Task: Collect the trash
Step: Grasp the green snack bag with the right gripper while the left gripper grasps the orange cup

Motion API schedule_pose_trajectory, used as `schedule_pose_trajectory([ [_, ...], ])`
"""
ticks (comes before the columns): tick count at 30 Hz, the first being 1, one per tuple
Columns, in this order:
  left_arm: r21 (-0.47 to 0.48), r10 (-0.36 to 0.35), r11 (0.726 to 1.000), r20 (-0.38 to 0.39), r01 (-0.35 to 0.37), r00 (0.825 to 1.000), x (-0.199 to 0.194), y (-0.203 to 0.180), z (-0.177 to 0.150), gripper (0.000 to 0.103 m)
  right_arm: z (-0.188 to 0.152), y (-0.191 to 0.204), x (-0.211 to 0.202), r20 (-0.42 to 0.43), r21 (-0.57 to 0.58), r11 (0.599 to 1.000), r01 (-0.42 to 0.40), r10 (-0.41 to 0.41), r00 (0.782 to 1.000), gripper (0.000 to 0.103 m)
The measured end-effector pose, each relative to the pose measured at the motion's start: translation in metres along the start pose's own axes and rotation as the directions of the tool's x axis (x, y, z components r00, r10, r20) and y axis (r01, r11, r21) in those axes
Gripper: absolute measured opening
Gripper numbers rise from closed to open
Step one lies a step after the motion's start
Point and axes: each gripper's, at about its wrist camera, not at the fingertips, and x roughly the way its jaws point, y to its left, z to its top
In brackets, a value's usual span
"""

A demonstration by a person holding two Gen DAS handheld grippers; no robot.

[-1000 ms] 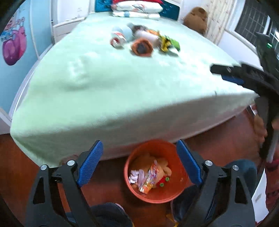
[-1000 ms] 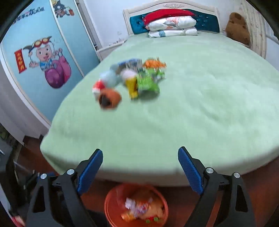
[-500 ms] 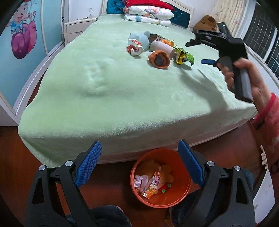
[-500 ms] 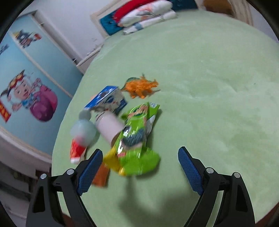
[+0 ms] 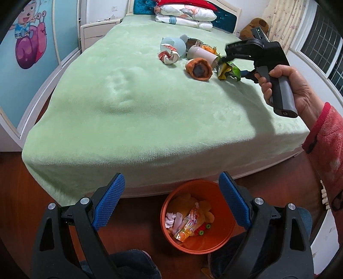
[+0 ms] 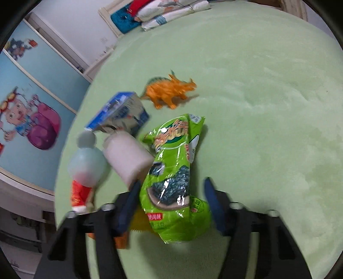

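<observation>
My left tongs (image 5: 171, 199) are spread wide, holding nothing, hovering over the wooden floor (image 5: 137, 225) at the foot of the bed (image 5: 133, 103), blue knurled pads either side of the round orange bin (image 5: 225, 236). The bin sits on the floor just beside the bed edge and already holds crumpled white paper (image 5: 170, 219), a shiny orange wrapper (image 5: 188, 223) and other bits I can't make out. The bed cover is a soft, fuzzy pale-green fleece with a few dents in it. Clutter sits in a tight cluster well up the bed: a red-and-white crumpled wrapper (image 6: 80, 194) at the left, a pale blue round plush (image 6: 88, 163) against it, a blue-and-white carton (image 6: 120, 113) behind, a white cylinder (image 6: 128, 155) lying on its side, an orange fabric tube with a dark opening (image 5: 199, 68), and a spiky orange plastic dinosaur (image 6: 169, 90) standing apart at the back. My right tongs (image 6: 171, 206) are open at medium width, straddling the near end of the glossy green snack bag (image 6: 173, 171), which lies flat on the fleece; I can't tell whether the pads touch it. The white cylinder is just beside my left pad, and a yellow wrapper (image 6: 139, 223) pokes out under the bag. Pillows (image 5: 184, 15) are stacked at the headboard.
</observation>
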Motion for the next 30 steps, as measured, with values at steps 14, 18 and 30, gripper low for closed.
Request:
schedule_pose_trajectory([
  [14, -0.026, 0.0, 1.0, -0.03, 0.0, 1.0, 0.013, -0.004, 0.001, 0.087, -0.032, 0.003, -0.059, 0.182, -0.194, 0.968, 0.159, -0.124, 0.975, 0.026],
  [18, -0.026, -0.016, 1.0, -0.03, 0.015, 0.999, 0.023, -0.011, 0.02, 0.087, -0.046, -0.008, -0.082, 0.229, -0.217, 0.962, 0.168, -0.117, 0.966, 0.025],
  [30, -0.09, -0.087, 0.992, 0.015, 0.088, 0.996, 0.101, -0.044, 0.146, 0.087, -0.115, -0.057, -0.166, 0.332, -0.218, 0.968, 0.124, -0.046, 0.942, 0.025],
])
